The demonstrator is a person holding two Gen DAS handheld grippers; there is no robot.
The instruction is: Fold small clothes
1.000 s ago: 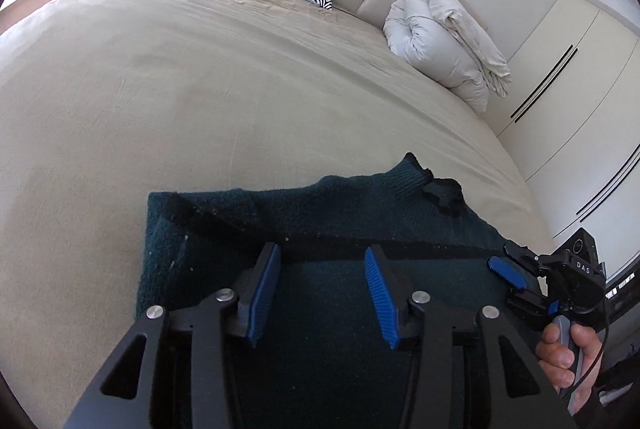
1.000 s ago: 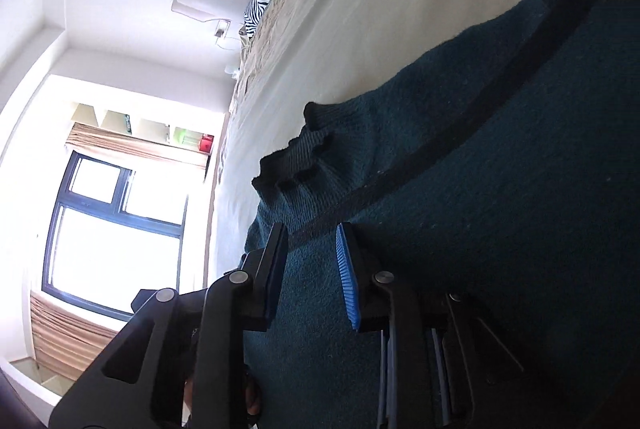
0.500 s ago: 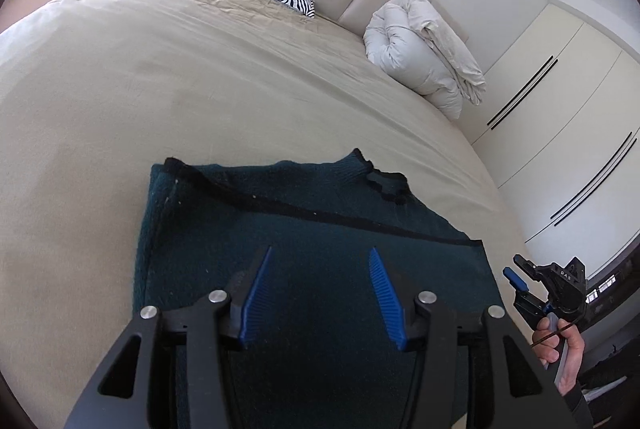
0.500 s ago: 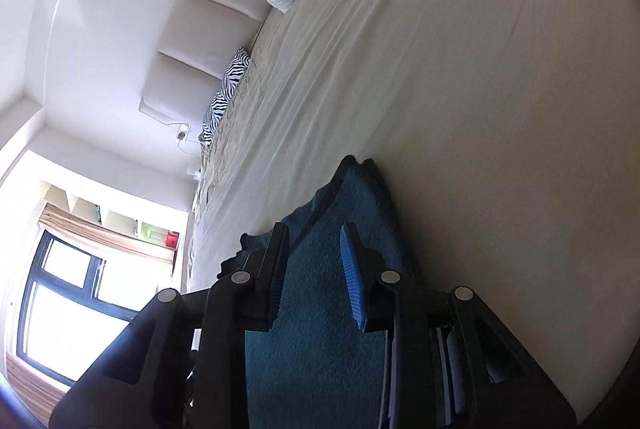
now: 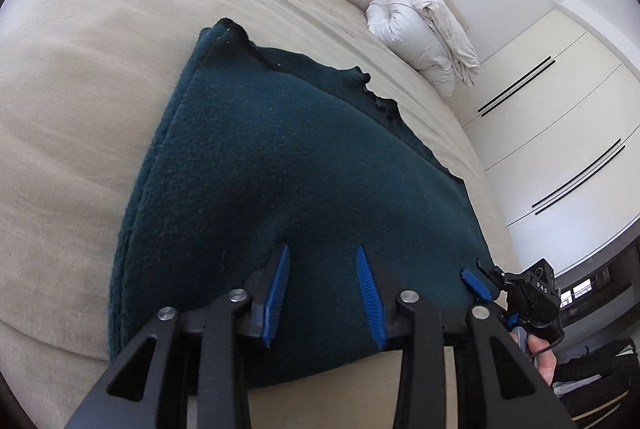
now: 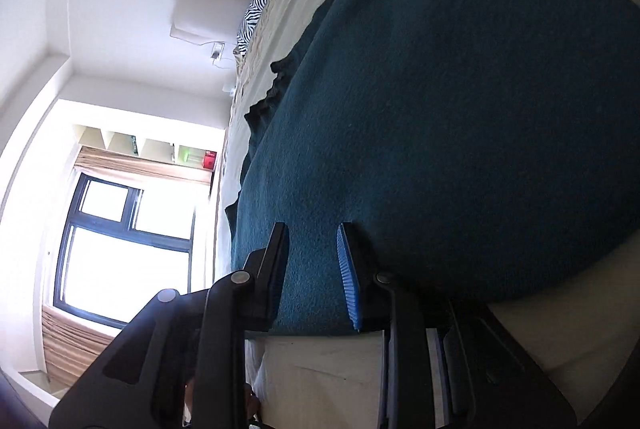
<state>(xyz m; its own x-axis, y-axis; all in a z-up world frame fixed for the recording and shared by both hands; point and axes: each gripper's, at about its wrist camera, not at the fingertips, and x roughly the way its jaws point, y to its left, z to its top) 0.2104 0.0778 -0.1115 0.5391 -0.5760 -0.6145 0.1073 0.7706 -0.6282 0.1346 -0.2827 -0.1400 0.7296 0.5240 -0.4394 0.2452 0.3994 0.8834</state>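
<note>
The right gripper (image 6: 312,253) hangs over the folded teal sweater (image 6: 460,117) on the bed (image 6: 320,381) — jaws apart, near edge between them.

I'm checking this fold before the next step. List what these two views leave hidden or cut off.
- Near edge of the dark green sweater: in the left wrist view, the closing left tongs cover it, so pad contact is unclear.
- Same edge in the right wrist view: the right tongs hide whether they pinch it.
- Sweater's right side: cut off by the right wrist view's edge.
- Layers beneath: hidden under the top layer.
- Hand: mostly blocked by the left tongs' frame.
</note>
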